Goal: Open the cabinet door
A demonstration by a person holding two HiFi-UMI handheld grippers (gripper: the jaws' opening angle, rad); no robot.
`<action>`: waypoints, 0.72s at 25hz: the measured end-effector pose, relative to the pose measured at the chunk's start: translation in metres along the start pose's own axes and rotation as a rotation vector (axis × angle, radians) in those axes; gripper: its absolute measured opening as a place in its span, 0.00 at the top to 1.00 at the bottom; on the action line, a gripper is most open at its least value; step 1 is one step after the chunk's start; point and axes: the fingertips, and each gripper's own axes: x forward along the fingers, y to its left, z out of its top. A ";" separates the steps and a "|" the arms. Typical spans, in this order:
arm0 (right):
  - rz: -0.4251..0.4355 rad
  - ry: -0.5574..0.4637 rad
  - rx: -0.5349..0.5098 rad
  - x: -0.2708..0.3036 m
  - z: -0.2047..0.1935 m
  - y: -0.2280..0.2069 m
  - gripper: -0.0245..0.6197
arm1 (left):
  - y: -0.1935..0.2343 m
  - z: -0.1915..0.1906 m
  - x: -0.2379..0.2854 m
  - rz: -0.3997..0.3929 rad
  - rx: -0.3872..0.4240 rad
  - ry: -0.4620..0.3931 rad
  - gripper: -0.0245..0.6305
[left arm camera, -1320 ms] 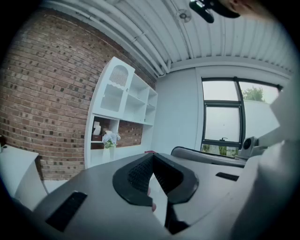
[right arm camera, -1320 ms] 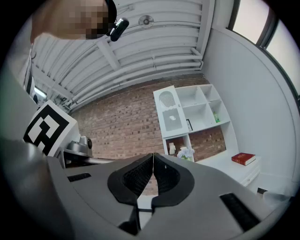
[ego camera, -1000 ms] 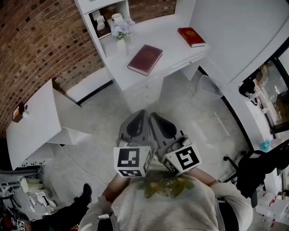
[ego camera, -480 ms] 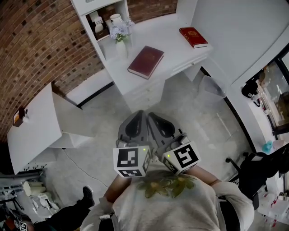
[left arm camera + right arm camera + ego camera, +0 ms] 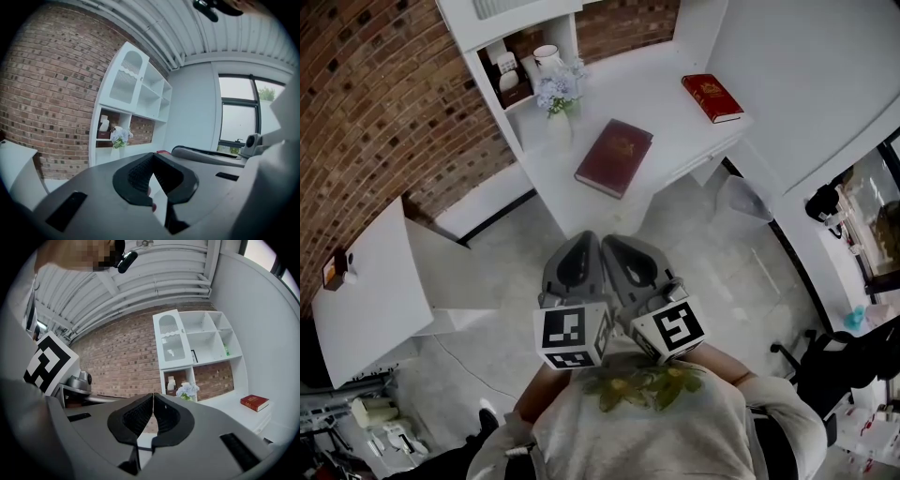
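Grey plastic left gripper [image 5: 152,157] and right gripper [image 5: 153,397] sit side by side, both clenched on nothing, facing the white arched-panel cabinet door [image 5: 171,341] well apart, seemingly carried ready for it.

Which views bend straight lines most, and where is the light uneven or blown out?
Head view: even, soft light; the brick wall bows toward the edge; the white desk is pale but sharp. Left gripper view: strong fisheye, black corners; the window is washed out. Right gripper view: same fisheye and dark round rim; the cabinet leans; a mosaic patch sits top left.
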 end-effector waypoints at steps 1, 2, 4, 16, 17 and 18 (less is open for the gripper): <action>-0.004 0.000 0.004 0.010 0.000 -0.001 0.92 | 0.008 0.002 0.006 0.000 -0.002 0.000 0.95; -0.008 0.002 0.009 0.020 0.000 -0.003 0.92 | 0.015 0.004 0.012 -0.001 -0.003 0.000 0.95; -0.020 0.004 0.011 0.035 -0.002 -0.007 0.92 | 0.026 0.007 0.023 -0.012 -0.003 0.002 0.95; -0.065 0.086 0.042 0.079 -0.031 -0.034 0.92 | 0.057 -0.017 0.071 -0.055 -0.056 0.089 0.95; -0.066 0.093 0.044 0.083 -0.034 -0.037 0.92 | 0.058 -0.018 0.075 -0.055 -0.059 0.090 0.95; -0.066 0.100 0.045 0.085 -0.037 -0.041 0.92 | 0.060 -0.019 0.080 -0.054 -0.062 0.093 0.95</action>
